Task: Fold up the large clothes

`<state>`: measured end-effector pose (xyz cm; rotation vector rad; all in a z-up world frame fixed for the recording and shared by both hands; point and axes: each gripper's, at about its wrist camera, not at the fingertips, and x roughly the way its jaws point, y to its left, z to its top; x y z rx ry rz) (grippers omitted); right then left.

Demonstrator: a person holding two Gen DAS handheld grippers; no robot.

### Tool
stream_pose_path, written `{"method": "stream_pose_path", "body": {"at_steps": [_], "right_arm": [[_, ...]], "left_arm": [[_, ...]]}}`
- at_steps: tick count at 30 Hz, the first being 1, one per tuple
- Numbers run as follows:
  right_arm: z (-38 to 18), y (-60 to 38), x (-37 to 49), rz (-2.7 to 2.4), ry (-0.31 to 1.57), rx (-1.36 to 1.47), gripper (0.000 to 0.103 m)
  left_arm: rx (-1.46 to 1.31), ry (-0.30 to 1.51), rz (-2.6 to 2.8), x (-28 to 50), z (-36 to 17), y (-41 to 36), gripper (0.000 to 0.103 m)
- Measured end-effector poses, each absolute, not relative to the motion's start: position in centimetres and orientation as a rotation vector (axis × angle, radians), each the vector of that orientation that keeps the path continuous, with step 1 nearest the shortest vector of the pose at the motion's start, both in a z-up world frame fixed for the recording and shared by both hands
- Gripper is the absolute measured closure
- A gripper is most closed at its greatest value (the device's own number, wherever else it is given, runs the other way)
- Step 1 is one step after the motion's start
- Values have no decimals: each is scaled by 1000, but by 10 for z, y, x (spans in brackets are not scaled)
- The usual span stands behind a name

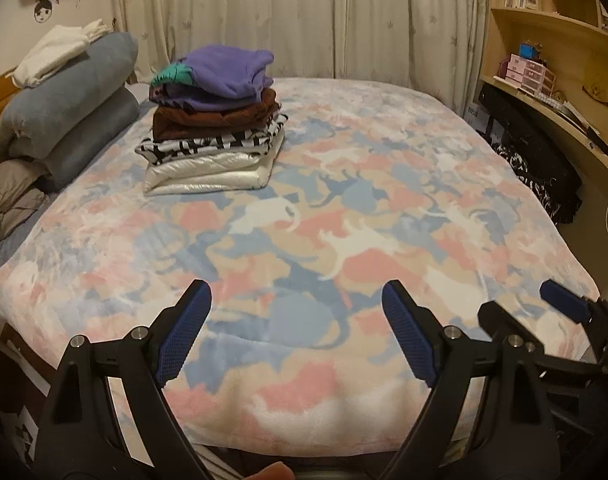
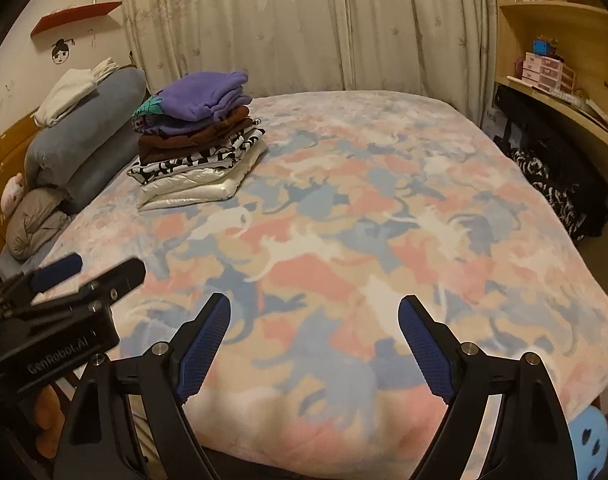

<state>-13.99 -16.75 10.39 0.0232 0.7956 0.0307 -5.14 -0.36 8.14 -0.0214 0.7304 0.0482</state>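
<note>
- A stack (image 1: 214,120) of folded clothes is seen on the bed (image 1: 383,208), toward its far left part, near the rolled grey bedding (image 1: 68,108).
- From top to bottom, the stack is made up of a purple fleece (image 1: 228,68), a brown garment (image 1: 216,116), a black-and-white patterned piece (image 1: 208,145) and a pale shiny padded item (image 1: 208,176).
- No unfolded garment is seen on the near part of the bed.
- The clothes are judged soft, limp and light; the padded item is judged bulky and likely slippery.
- Hold is best taken at hems or corners, with both tools.
- The left tool (image 1: 296,332) is held wide open and empty above the blanket.
- The right tool (image 2: 313,338) is likewise wide open; nothing is gripped or touched.
</note>
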Motion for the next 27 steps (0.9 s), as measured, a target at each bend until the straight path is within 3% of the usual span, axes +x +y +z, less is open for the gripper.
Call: {"method": "stream_pose_path", "body": {"at_steps": [27], "right_arm": [[127,-190,-147,0,773,93,16]], "left_arm": [[-17,751,55,-62,91,-9,16]]}}
